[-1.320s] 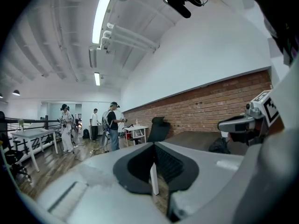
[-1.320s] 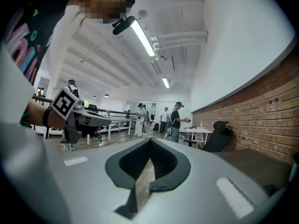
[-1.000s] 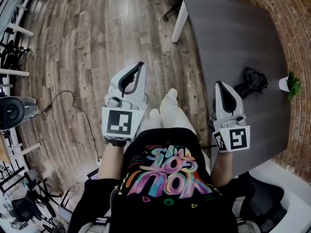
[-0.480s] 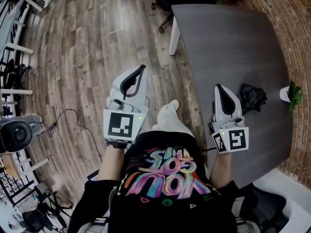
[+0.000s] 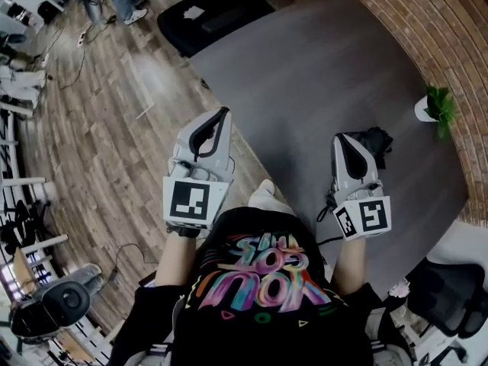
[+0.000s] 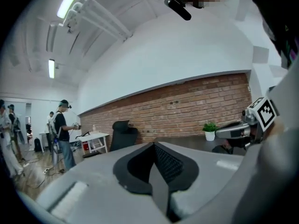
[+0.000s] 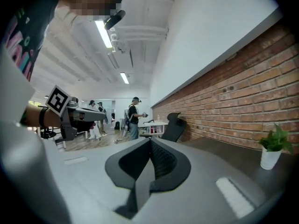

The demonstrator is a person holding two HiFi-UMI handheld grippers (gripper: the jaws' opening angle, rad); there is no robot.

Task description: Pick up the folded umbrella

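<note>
The folded umbrella (image 5: 378, 142), a crumpled black bundle, lies on the dark grey table (image 5: 305, 75). In the head view it sits just right of my right gripper (image 5: 341, 139), which hides part of it. The right gripper hovers over the table with its jaws shut and empty (image 7: 150, 140). My left gripper (image 5: 222, 113) is held over the table's left edge, far from the umbrella, also shut on nothing (image 6: 153, 144). Neither gripper touches the umbrella. In the left gripper view the right gripper (image 6: 236, 130) shows at the right, level over the table.
A small potted plant (image 5: 436, 107) in a white pot stands near the brick wall (image 5: 457, 29), beyond the umbrella. A black office chair (image 5: 217, 14) is at the table's far end, another (image 5: 450, 296) at the near right. People (image 6: 63, 133) stand across the wooden floor (image 5: 99, 143).
The head view has swung right, so the table now lies under both grippers. Both grippers moved sideways toward the table. The umbrella is now close beside the right gripper's tip.
</note>
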